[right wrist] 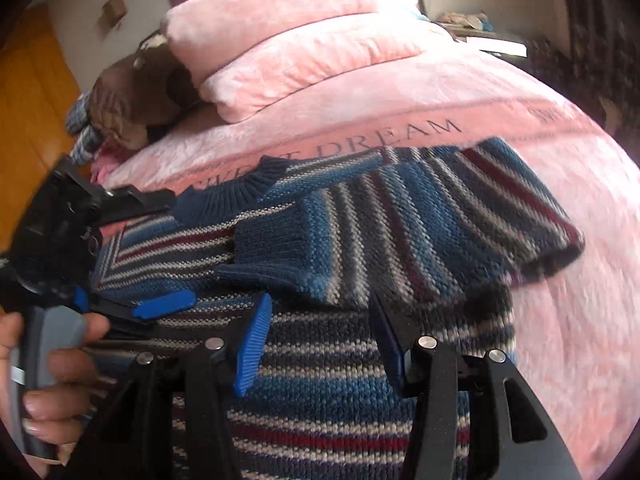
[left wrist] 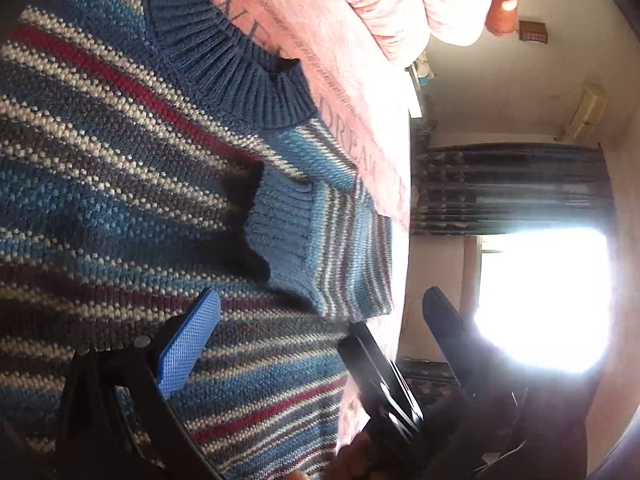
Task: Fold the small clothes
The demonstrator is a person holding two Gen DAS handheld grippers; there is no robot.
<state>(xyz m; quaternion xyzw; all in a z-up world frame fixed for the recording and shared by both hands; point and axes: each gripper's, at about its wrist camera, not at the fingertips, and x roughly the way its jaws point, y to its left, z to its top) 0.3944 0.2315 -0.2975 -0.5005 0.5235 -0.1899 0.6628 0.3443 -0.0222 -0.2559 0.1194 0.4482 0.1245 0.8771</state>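
Mid-fold: sweater [right wrist: 360,360] on the bed [right wrist: 540,140] right under both my tools, sleeve [right wrist: 380,236] already laid across just ahead of my right gripper [right wrist: 320,344], which like my left gripper [left wrist: 320,328] gapes empty, so next I pinch an edge to fold over.

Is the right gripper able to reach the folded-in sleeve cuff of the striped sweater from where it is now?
Probably yes. The right gripper is open above the striped sweater, and the sleeve cuff lies just ahead of its fingertips with nothing between. The left gripper sits off to the side, not in the path.
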